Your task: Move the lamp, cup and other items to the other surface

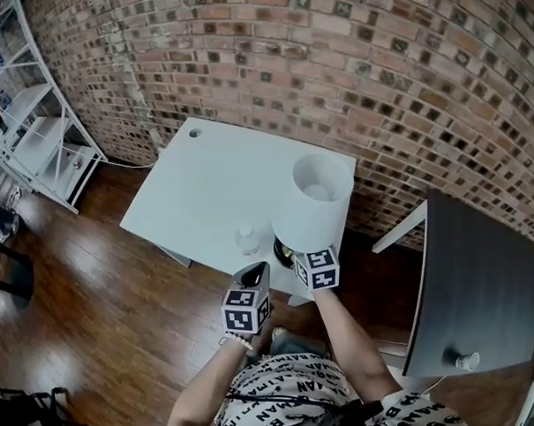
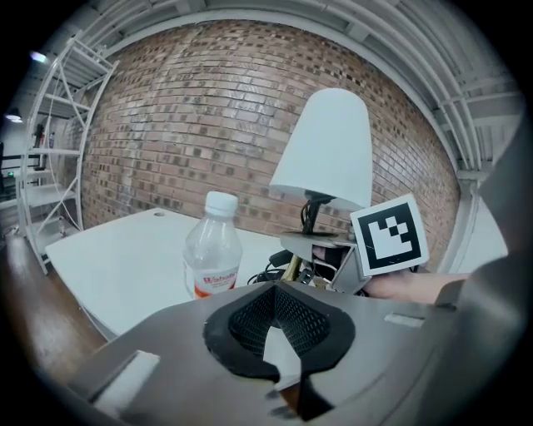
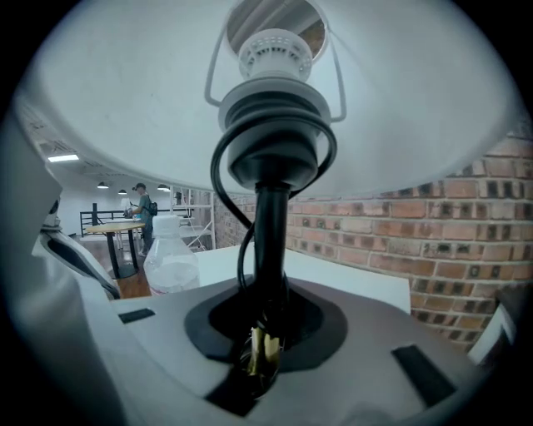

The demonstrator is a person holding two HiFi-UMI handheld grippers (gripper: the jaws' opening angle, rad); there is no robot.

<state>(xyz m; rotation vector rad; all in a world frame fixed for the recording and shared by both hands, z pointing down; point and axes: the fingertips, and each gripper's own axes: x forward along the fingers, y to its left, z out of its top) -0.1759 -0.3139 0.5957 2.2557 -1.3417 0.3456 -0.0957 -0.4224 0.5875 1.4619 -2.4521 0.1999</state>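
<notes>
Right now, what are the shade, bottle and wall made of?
Shade: smooth matt white, probably fabric or plastic; can't tell which. Bottle: clear glossy plastic, see-through, white cap. Wall: rough red-brown brick with pale mortar joints.

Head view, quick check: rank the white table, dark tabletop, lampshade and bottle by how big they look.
Largest to smallest:
1. white table
2. dark tabletop, not far behind; it may sit nearer the camera, so true size is unsure
3. lampshade
4. bottle, clearly smallest
</notes>
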